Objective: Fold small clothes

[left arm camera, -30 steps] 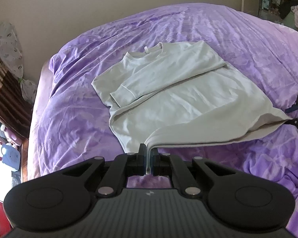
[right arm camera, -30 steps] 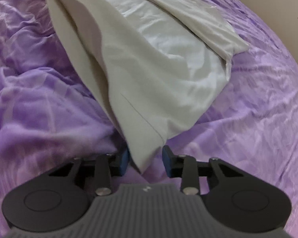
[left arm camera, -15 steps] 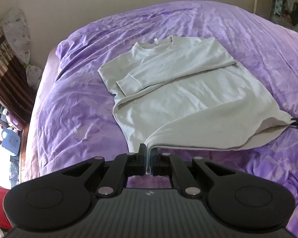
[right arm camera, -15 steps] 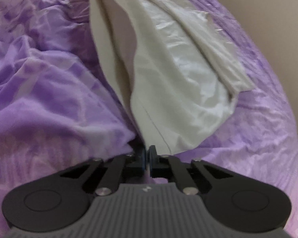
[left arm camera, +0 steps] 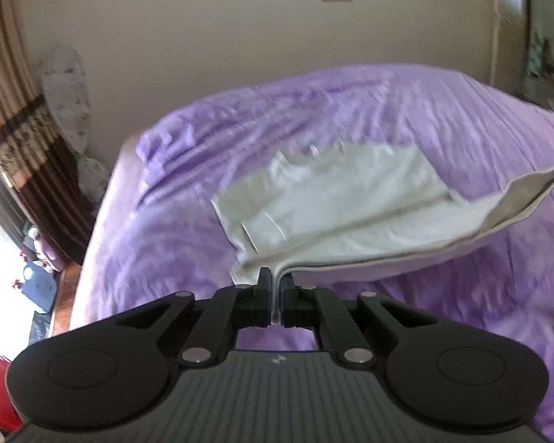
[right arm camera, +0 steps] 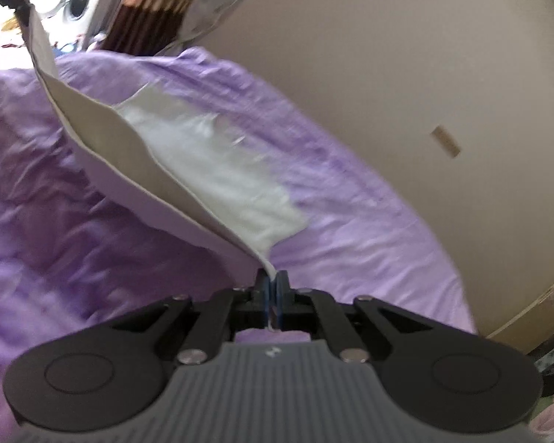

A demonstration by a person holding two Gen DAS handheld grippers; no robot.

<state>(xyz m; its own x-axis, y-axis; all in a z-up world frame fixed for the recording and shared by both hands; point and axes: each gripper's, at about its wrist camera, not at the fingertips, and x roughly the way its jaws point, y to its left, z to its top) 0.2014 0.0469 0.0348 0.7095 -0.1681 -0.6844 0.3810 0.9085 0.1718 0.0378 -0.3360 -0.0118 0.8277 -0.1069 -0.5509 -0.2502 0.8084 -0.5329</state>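
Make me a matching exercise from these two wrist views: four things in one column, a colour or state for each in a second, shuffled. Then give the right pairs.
Things:
1. shirt
2. bedcover
3. curtain
4. left gripper

Colour or state:
A. brown with darker bands
B. purple and wrinkled
C. shut on a hem corner
D. pale grey, hem edge lifted off the bed

Pairs: 1-D, 2-B, 3-A, 4-C

The right gripper also pinches a hem corner.
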